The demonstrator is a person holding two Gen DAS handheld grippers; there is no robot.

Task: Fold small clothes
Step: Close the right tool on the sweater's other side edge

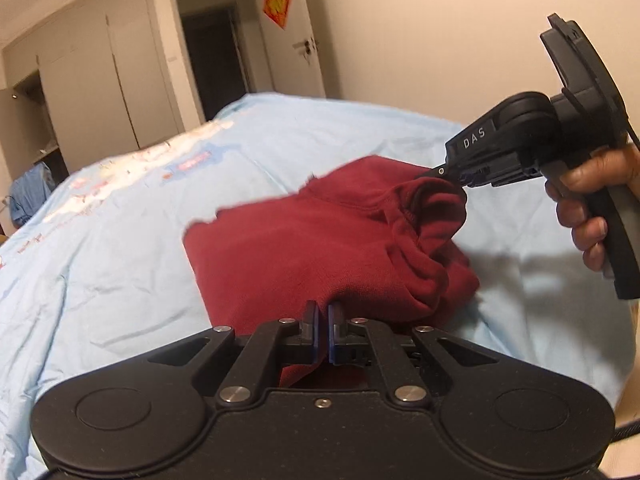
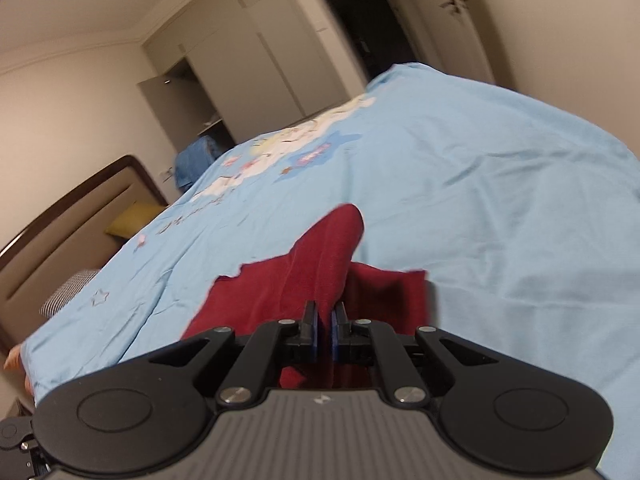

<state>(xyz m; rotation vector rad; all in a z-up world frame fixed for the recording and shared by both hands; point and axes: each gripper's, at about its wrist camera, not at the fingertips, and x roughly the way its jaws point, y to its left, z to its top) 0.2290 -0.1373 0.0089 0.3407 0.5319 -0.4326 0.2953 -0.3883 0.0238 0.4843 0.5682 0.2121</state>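
Nearest the left wrist camera, the left claw [image 1: 324, 330] is seen clenched, its two blue-lined fingers [image 1: 313, 330] drawn almost together over the near edge of a dark red garment [image 1: 304, 248]. Red cloth is seen passing under and between the fingers, so the near hem appears to be pinched, though the exact contact is partly hidden by the claw body.

The garment is spread on a bed covered by a light blue sheet [image 1: 120, 248] with a cartoon print towards its far side. Its right part is bunched into thick folds and lifted off the sheet.

That lifted fold is gripped by the right claw [image 1: 448, 172], which is seen from the side in the left wrist view and is held by a person's hand [image 1: 588, 216] wrapped around the handle. The tips are buried in the cloth. In the right wrist view, the right claw [image 2: 325, 330] is seen closed tight on the same garment [image 2: 316, 264], a ridge of red cloth rising away from between its fingers [image 2: 313, 330]. This view is blurred.

Behind the bed, a wardrobe [image 1: 100, 88], a dark doorway [image 1: 212, 52] and a red ornament [image 1: 277, 0] on a door can be made out.
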